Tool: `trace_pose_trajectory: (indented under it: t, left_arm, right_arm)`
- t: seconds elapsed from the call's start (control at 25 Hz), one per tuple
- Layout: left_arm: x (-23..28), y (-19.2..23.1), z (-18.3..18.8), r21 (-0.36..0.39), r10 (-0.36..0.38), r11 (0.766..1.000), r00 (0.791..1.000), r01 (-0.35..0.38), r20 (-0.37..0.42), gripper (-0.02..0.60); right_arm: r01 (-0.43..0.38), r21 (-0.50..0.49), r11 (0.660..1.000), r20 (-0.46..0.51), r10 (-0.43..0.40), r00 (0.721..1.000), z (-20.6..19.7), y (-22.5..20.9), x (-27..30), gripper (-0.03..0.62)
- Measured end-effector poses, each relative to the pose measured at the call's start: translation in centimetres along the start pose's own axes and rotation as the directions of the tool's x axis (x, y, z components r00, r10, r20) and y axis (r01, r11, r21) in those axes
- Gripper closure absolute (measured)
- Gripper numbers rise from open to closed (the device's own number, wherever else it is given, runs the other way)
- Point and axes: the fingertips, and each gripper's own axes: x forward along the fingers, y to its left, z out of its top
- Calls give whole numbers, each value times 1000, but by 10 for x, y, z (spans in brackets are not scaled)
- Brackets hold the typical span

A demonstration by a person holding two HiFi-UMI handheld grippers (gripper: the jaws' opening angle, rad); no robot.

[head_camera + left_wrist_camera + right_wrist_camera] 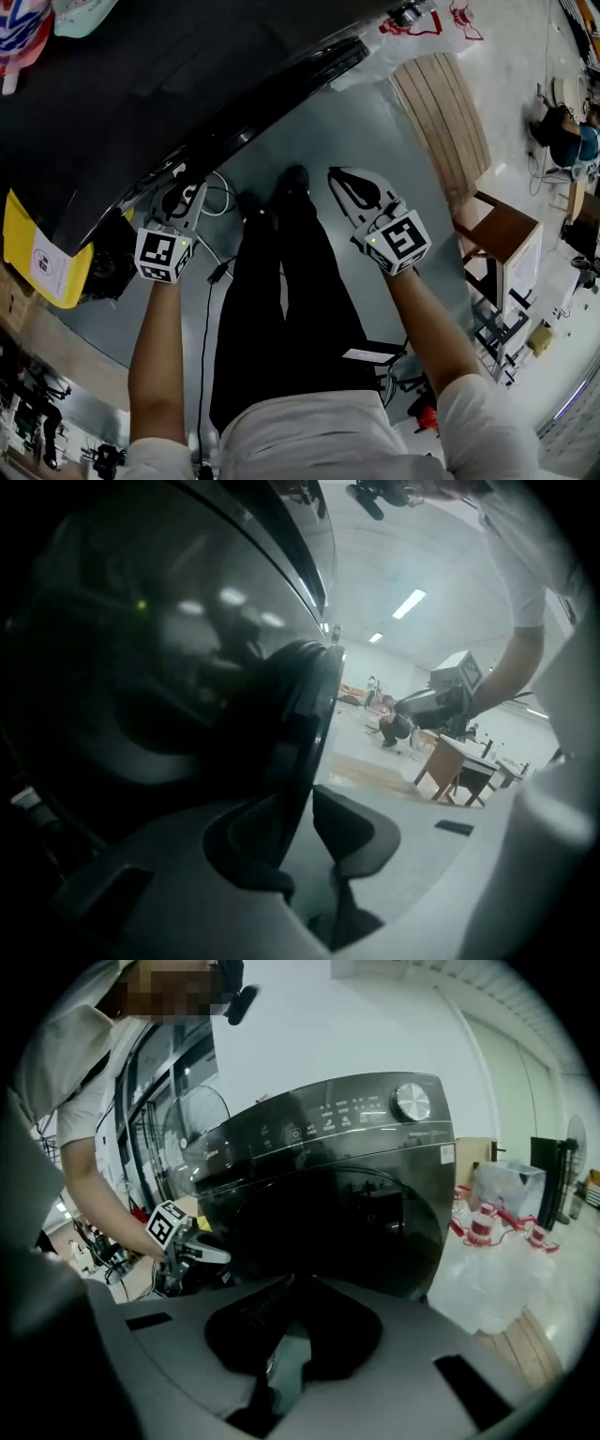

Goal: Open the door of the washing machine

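The washer stands with its front to the person, and its round dark door lies flat against the front or very nearly so. I cannot tell whether it is cracked open.

The left gripper is at the door's left edge, low on the curve. Its jaws stand apart with the thick door rim running down between them: one jaw on the glass side, the other on the outer side. That placement makes sense for the task, since the edge away from the hinge is likely the place to hook and swing the door out. A sliver of pale light shows between the rim and the outer jaw, so I judge the jaws are around the rim but not yet pinching it.

The right gripper hangs back from the machine, over the person's legs and well apart from the door. Its jaws are together at the tips with nothing between them. It looks parked there to keep clear of the door's swing, and it points at the front, which gives its camera a full look at the work.

The task seems to be at the grasp stage. The next move probably calls for closing on the rim and then pulling outward along the door's arc. A loose hold on the smooth, rounded rim could slip.
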Motion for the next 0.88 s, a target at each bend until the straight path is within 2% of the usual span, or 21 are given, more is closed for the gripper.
trace_pose_trajectory:
  t: [0.28, 0.48, 0.72, 0.88]
  left_arm:
    - [0, -1, 0, 45, -9, 999, 1000, 10, -21, 497]
    - [-2, 1, -2, 0, -1, 1000, 999, 1, -41, 497]
    - [-3, 2, -2, -14, 20, 1000, 997, -21, -74, 497]
    - [0, -10, -2, -17, 21, 1000, 996, -23, -85, 497]
  right_arm:
    - [51, 8, 999, 8, -51, 999, -6, -11, -16, 554]
    - [117, 92, 989, 15, -119, 993, -21, -24, -34, 553]
    - [169, 79, 982, 12, -170, 985, -36, -29, -71, 554]
    - [213, 113, 970, 15, -216, 976, -55, -38, -103, 553]
